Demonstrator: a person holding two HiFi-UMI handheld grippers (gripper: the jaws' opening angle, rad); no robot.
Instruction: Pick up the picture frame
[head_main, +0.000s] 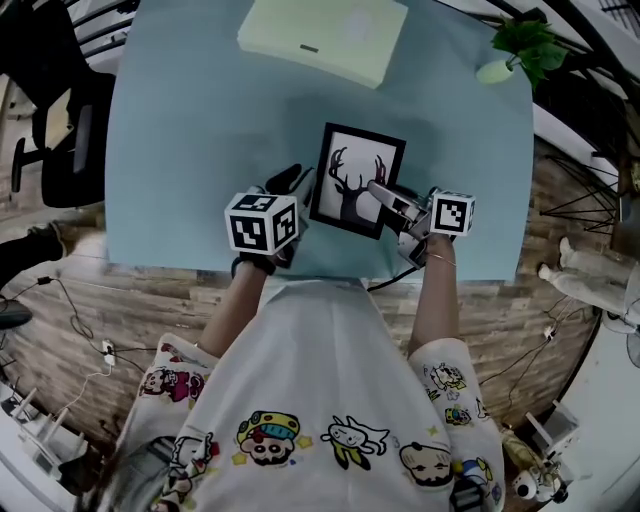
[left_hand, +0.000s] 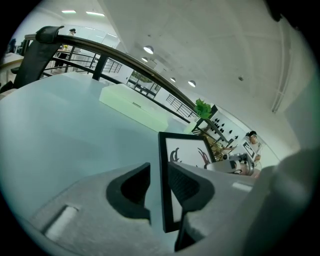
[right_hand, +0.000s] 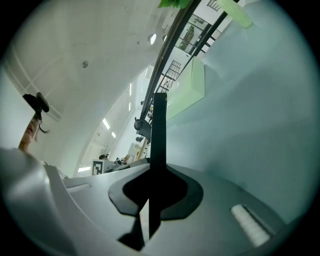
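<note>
The picture frame (head_main: 357, 180), black-rimmed with a deer silhouette on white, stands tilted up over the light blue table (head_main: 180, 130). My right gripper (head_main: 380, 192) is shut on its right edge; in the right gripper view the frame (right_hand: 159, 130) runs edge-on up from between the closed pads of that gripper (right_hand: 154, 189). My left gripper (head_main: 296, 190) is at the frame's left edge. In the left gripper view the frame's rim (left_hand: 163, 170) stands between the jaws of the left gripper (left_hand: 159, 174), with a gap to the left pad (left_hand: 131, 189). Whether the frame's lower edge touches the table is hidden.
A pale green flat box (head_main: 322, 35) lies at the table's far side. A small potted plant (head_main: 525, 45) stands at the far right corner. A black office chair (head_main: 55, 110) is left of the table. The table's near edge lies just below my grippers.
</note>
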